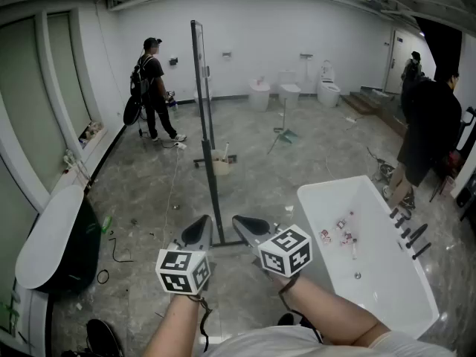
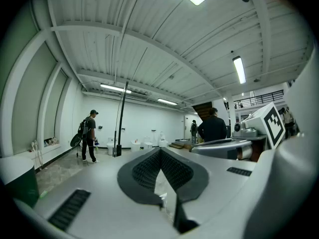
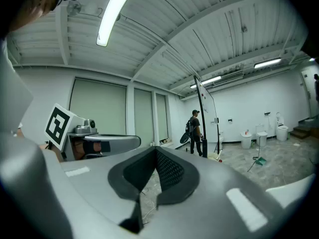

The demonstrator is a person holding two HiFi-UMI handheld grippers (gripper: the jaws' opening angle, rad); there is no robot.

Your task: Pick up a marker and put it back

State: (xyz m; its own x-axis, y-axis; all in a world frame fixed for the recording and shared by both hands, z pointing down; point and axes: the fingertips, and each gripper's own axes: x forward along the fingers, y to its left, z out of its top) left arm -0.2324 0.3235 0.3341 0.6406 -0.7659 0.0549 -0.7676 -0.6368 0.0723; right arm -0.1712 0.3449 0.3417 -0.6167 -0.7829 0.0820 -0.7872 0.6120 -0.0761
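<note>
Left gripper (image 1: 199,230) and right gripper (image 1: 247,227) side by side over the floor, well left of the white bathtub (image 1: 305,197). Left fingers (image 2: 144,171) pressed together at the tips, nothing between them. Right fingers (image 3: 172,171) the same: closed, empty. Both aimed out into the room, not at the tub.

No marker in hand. Probably the dark sticks (image 1: 416,233) lying on the tub's right-hand rim, too small to confirm. Also small pink-white bits (image 1: 338,233) on the tub floor, not identifiable.

Risks from here:
- Going in with fingers closed → shoving a stick along or off the rim instead of gripping it. Need to open first
- Narrow rim, sticks close together → grabbing two at once, or knocking a neighbour into the tub or onto the floor
- Round, smooth barrel (assumed) → rolling or squirting out of an off-centre pinch
- Putting back on that rim → rolling off if released tilted or above the surface
- Long reach to the right → clipping the tub wall with the gripper body on the way in
</note>
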